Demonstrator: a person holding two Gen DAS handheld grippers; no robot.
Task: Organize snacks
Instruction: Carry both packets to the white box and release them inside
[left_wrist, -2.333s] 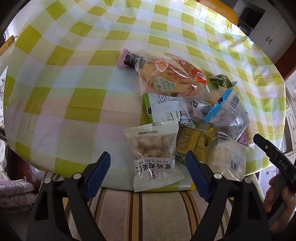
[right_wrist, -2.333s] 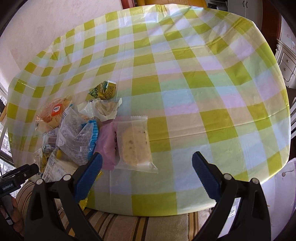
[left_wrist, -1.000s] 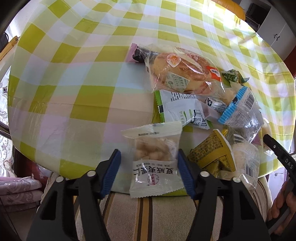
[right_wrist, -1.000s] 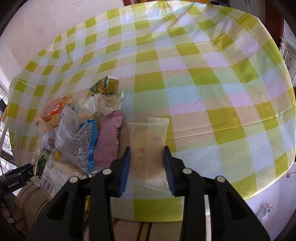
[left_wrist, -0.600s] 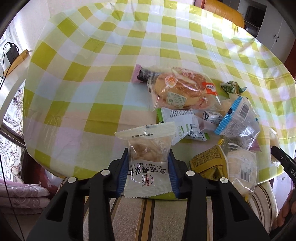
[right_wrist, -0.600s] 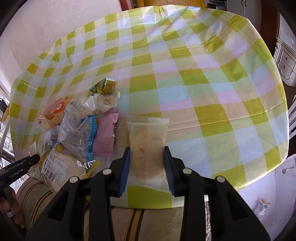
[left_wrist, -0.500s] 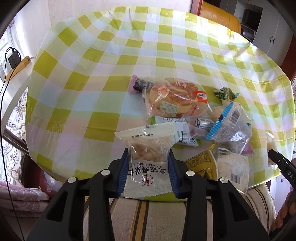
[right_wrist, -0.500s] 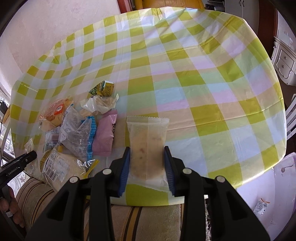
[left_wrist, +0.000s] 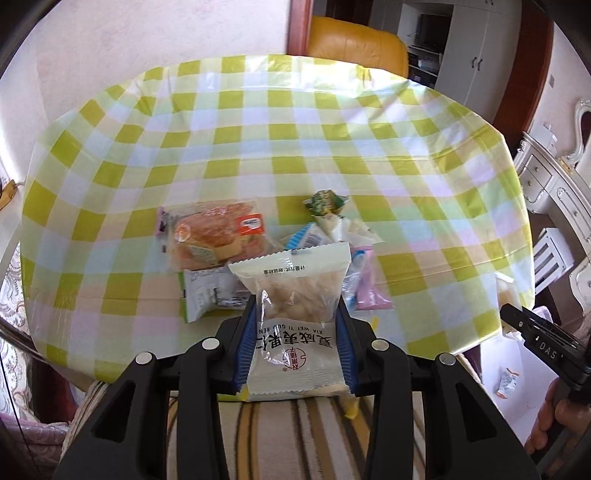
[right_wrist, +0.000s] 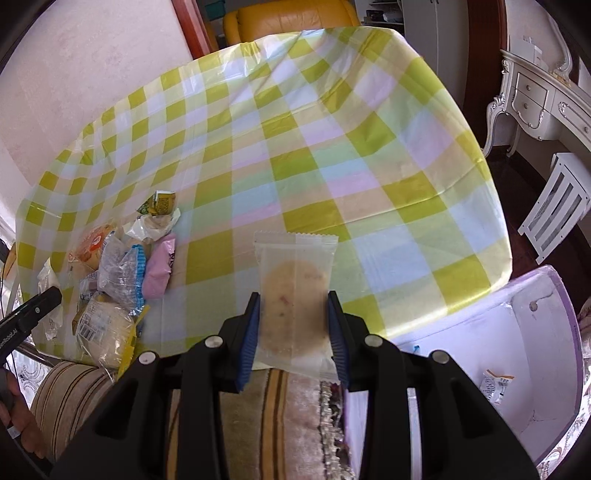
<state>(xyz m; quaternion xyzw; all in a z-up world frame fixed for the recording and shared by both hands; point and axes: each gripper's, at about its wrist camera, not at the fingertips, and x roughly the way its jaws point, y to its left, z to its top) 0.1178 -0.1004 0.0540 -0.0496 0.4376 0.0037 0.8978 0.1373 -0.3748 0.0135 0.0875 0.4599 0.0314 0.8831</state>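
My left gripper is shut on a clear nut packet with white printed ends, held up off the checked tablecloth. Behind it lies the snack pile: a bread bun packet, a green-and-white packet, a pink packet and a green wrapped sweet. My right gripper is shut on a frosted packet with a round cake, raised above the table's near edge. The same pile sits at the left in the right wrist view, with the pink packet nearest.
A white bin with a purple rim stands on the floor at the right of the table, with one small packet in it. A striped cushion lies below the near edge. An orange chair stands behind the table.
Both grippers went from open to shut on their packets. Both have since lifted them off the cloth and drawn back, so more of the table and room shows.
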